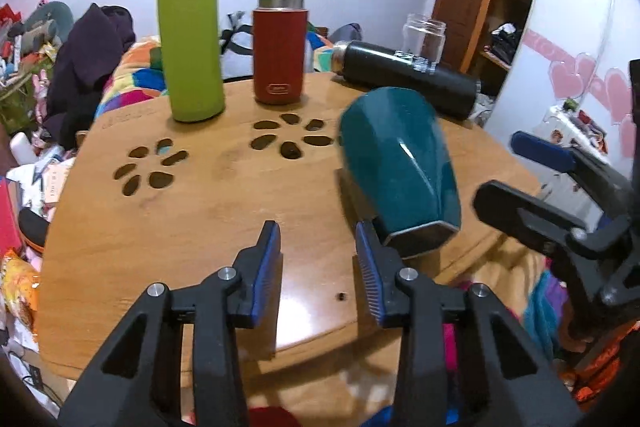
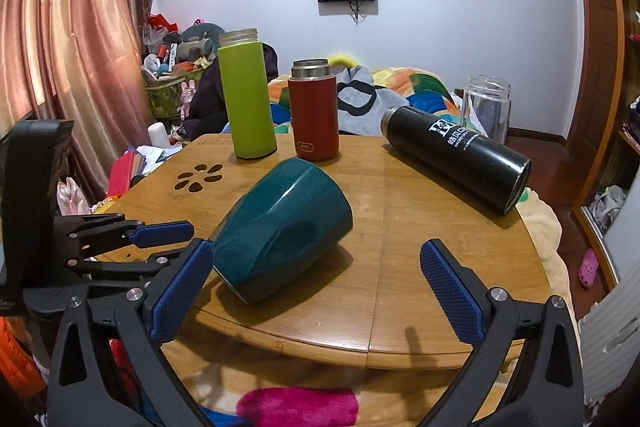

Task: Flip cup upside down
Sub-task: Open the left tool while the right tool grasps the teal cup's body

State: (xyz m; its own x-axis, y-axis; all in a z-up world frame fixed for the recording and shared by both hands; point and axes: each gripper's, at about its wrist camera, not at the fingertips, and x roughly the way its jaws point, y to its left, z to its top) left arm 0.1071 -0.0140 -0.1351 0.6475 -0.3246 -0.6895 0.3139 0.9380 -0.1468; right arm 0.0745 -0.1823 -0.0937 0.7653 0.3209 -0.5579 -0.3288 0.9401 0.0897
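Note:
A dark teal faceted cup (image 1: 398, 167) lies tilted on the wooden table (image 1: 200, 211), its base toward me and its wide end pointing away; it also shows in the right wrist view (image 2: 280, 227). My left gripper (image 1: 318, 255) is open and empty, its right finger close beside the cup's base. My right gripper (image 2: 316, 279) is open wide and empty; its left pad (image 2: 182, 287) is at the cup's base, and whether it touches I cannot tell. The right gripper also appears at the right of the left wrist view (image 1: 516, 173).
A tall green bottle (image 2: 247, 95) and a red flask (image 2: 314, 111) stand at the table's back. A black flask (image 2: 456, 157) lies on its side at the right, with a clear jar (image 2: 486, 107) behind it. The table's front edge (image 2: 304, 339) is near.

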